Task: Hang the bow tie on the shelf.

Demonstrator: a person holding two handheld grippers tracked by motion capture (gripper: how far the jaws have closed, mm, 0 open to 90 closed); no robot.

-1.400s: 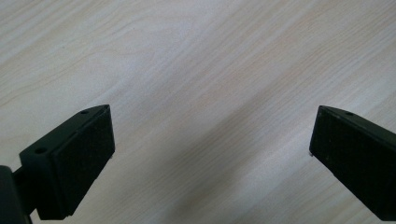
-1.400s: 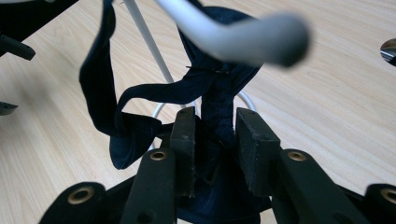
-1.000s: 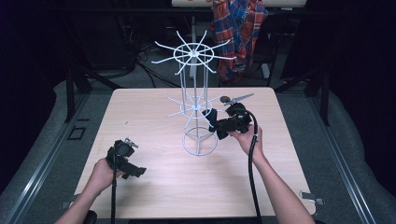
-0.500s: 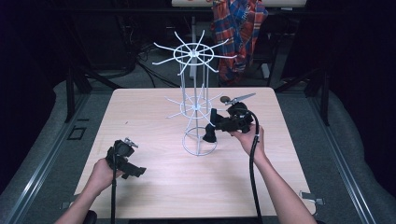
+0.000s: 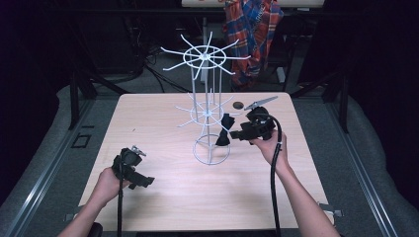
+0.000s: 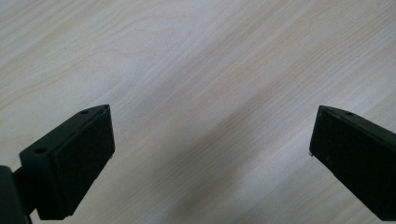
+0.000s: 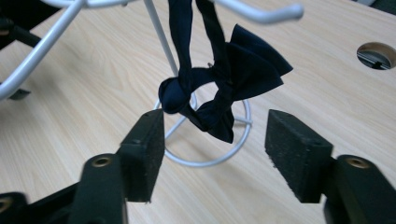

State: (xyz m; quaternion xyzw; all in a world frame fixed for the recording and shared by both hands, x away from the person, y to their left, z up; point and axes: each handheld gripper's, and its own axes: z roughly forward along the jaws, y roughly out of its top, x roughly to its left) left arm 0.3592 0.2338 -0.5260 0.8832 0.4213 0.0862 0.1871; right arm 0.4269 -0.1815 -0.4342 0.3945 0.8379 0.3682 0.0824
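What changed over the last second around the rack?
The right gripper drew back a little from the rack, jaws open, leaving the dark bow tie hanging from a lower hook. The left gripper, open over the table, and the rack stayed put.

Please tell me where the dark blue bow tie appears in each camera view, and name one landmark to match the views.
High view: the bow tie hangs on the white wire rack, centre, just left of the right hand-held gripper.
Left gripper view: not in it.
Right gripper view: upper centre, hanging beyond the open jaws.
Shared landmark: the rack's ring base.
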